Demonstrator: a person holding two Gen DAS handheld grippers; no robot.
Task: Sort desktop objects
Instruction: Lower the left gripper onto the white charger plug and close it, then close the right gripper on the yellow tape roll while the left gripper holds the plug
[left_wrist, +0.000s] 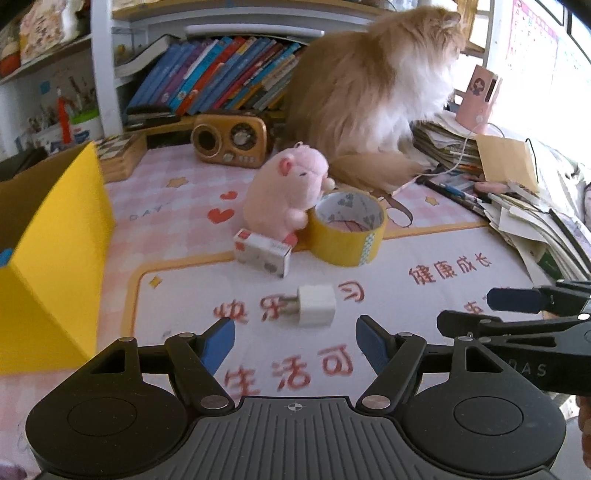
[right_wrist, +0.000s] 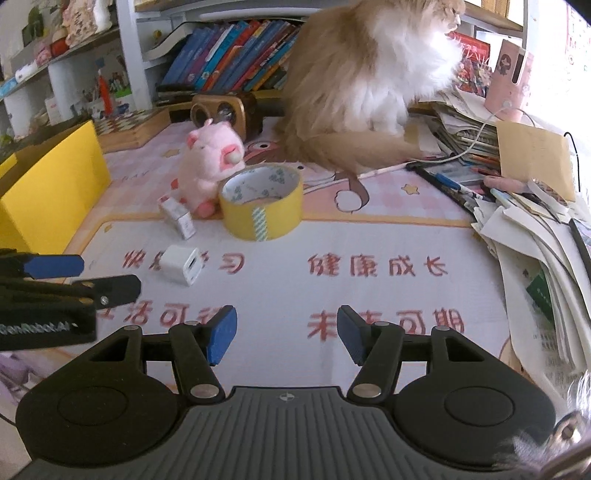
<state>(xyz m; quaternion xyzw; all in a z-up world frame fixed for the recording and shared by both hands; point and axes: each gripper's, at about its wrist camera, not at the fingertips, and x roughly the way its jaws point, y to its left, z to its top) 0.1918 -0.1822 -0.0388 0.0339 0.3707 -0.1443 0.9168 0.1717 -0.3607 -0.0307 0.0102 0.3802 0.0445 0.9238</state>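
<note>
Charger (left_wrist: 316, 305) is lying loose on the table (left_wrist: 424, 306) just ahead of the left gripper (left_wrist: 295, 343), whose fingers (left_wrist: 218, 341) are standing wide and empty to straddle it; right gripper (right_wrist: 287, 334) likewise open, empty.

Left tongs (left_wrist: 295, 345) empty, right tongs (right_wrist: 287, 334) too — agape

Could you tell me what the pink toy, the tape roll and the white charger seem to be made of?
Pink toy: soft plush fabric, judging by its fuzzy, matte pile.
Tape roll: likely plastic film on a card core; the yellow outside has a slight sheen and the inner ring looks like printed paper.
White charger: probably hard moulded plastic, smooth with rounded edges, with metal prongs at one end.
</note>
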